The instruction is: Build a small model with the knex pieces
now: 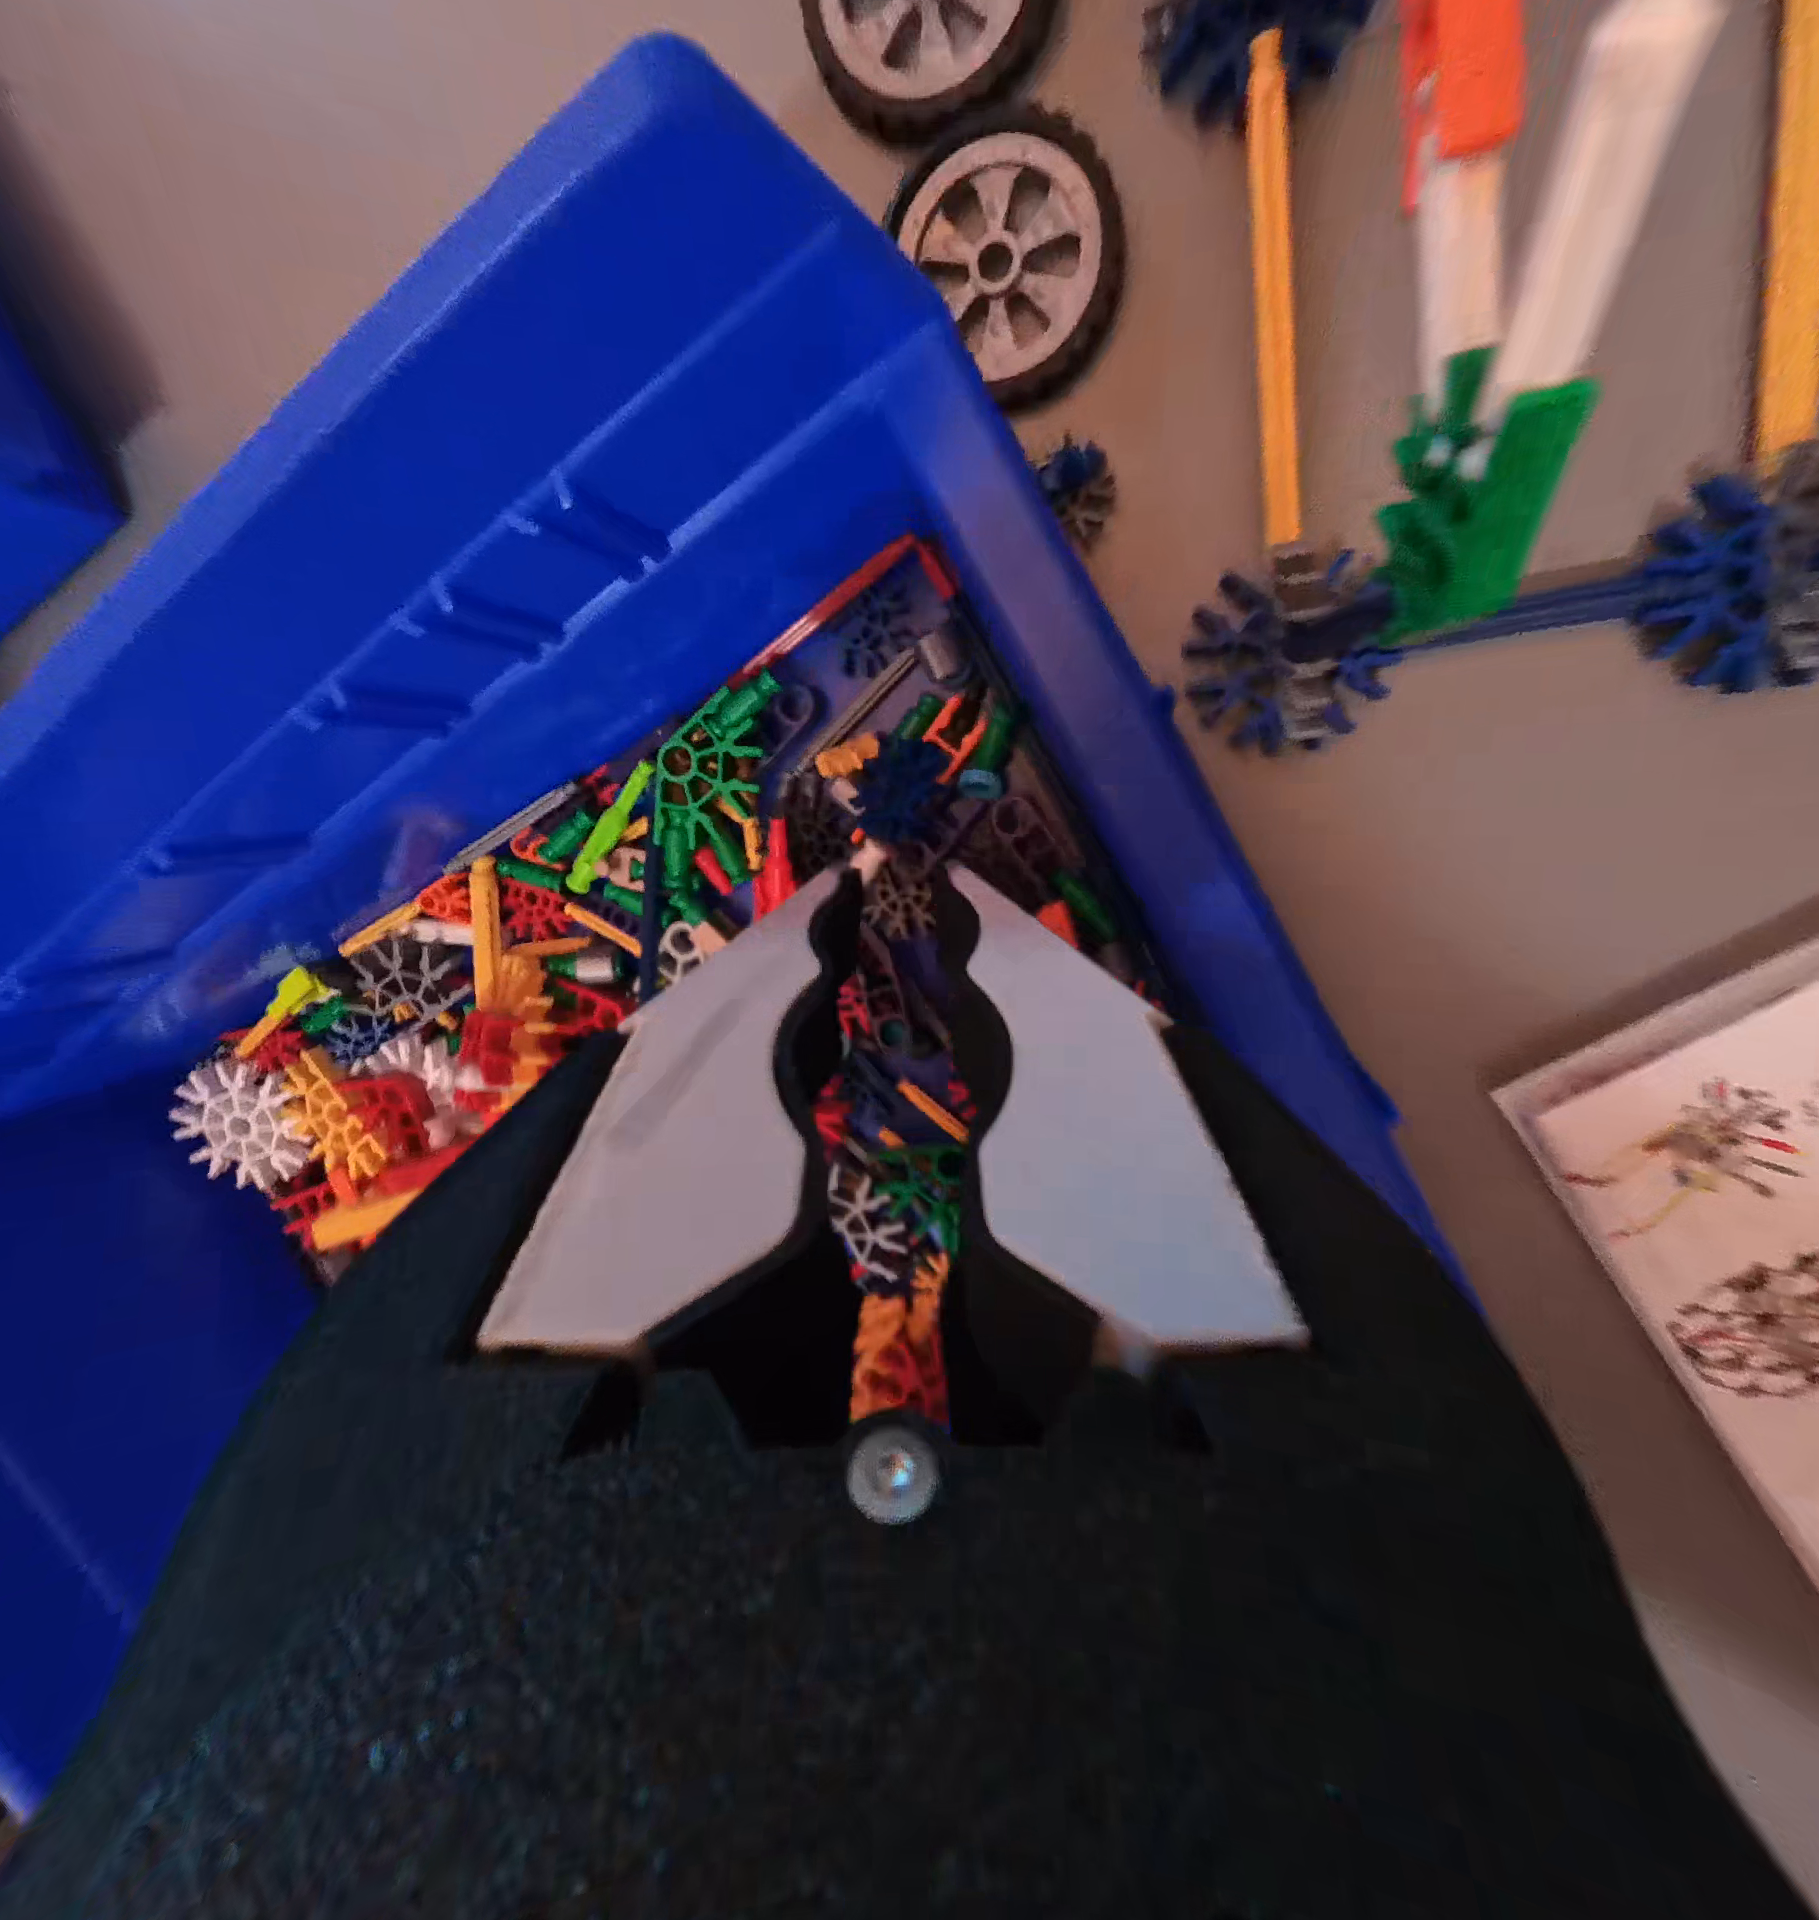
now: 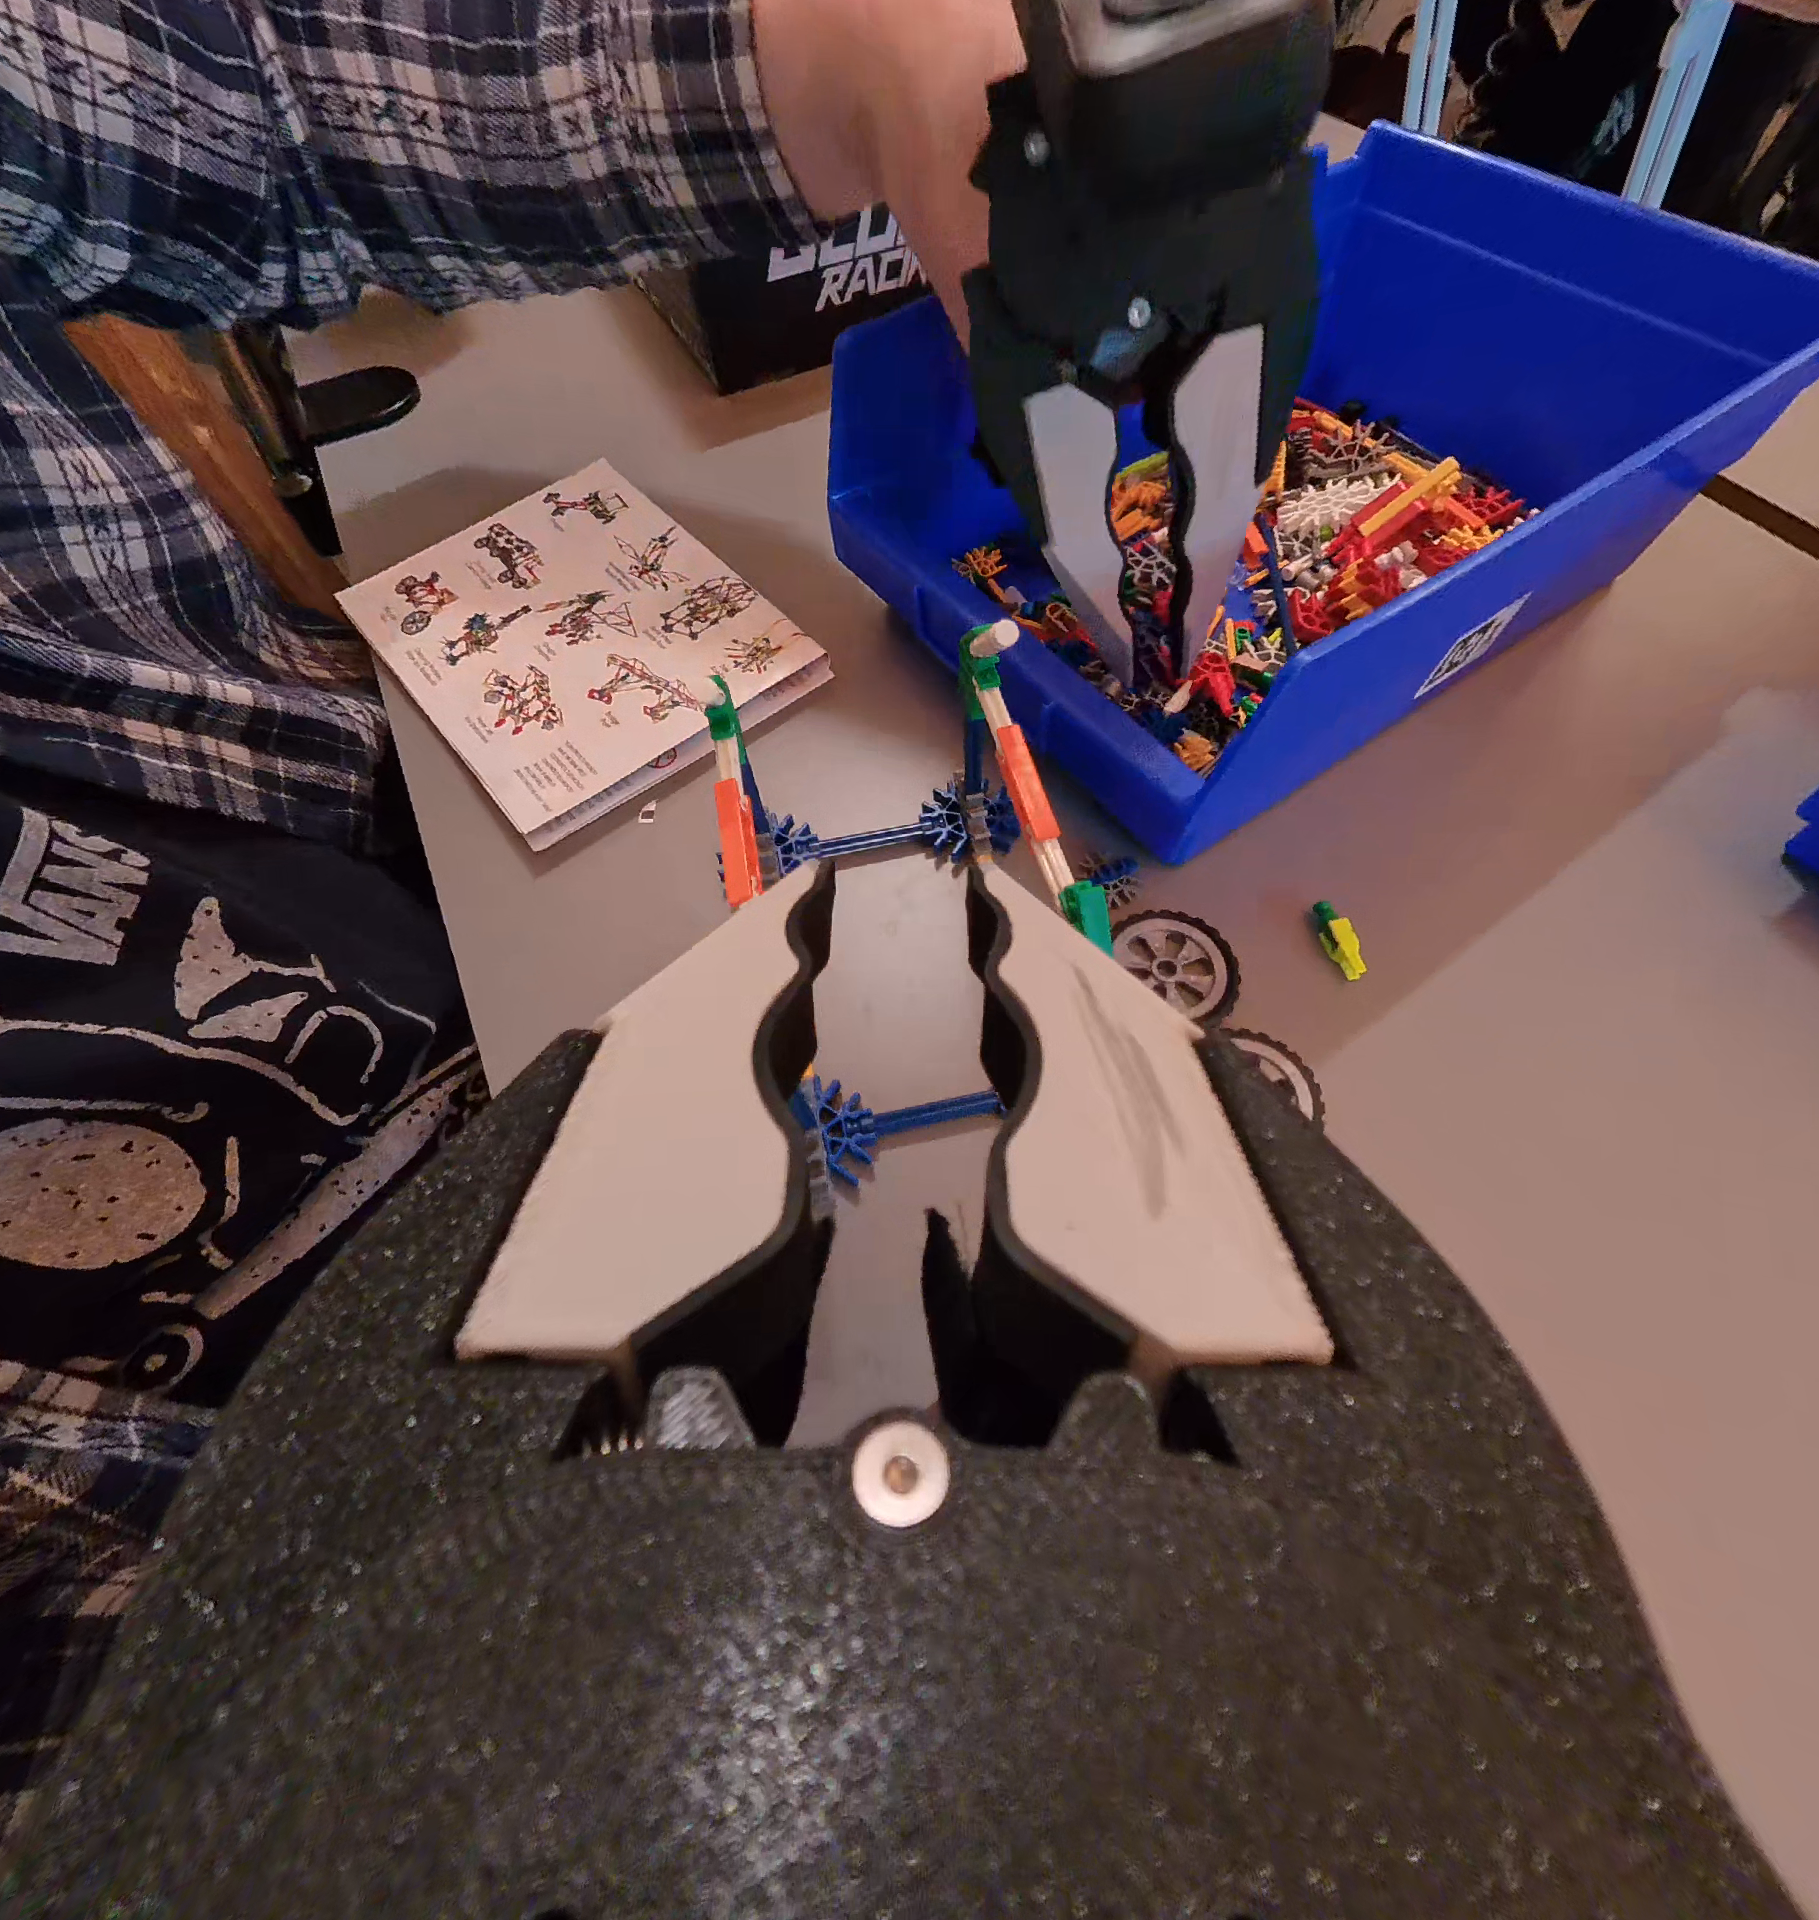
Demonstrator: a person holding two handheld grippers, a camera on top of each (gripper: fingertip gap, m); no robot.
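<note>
My left gripper (image 1: 897,883) points down into a blue bin (image 1: 469,436) full of small coloured plastic rods and connectors. Its jaws stand close together with a thin gap, and the tips sit just short of a dark blue connector (image 1: 900,795). I cannot tell if they pinch anything. The right wrist view shows the same gripper (image 2: 1154,655) with its tips in the pile. My right gripper (image 2: 900,883) hovers over a rod-and-connector frame (image 2: 874,836) on the table. Its jaws are partway apart, with a blue cross rod (image 2: 936,1112) showing between them.
Two grey wheels (image 2: 1170,961) lie right of the frame, beside the bin (image 2: 1507,260). A green-yellow piece (image 2: 1336,940) lies farther right. An open instruction booklet (image 2: 572,644) lies at the left, a black box (image 2: 780,312) behind it. A person in a plaid sleeve (image 2: 261,156) sits at the left edge. The left gripper's tips are roughly 20 cm from the right gripper's. My right gripper's tips are some 11 cm from the blue cross rod (image 2: 936,1112).
</note>
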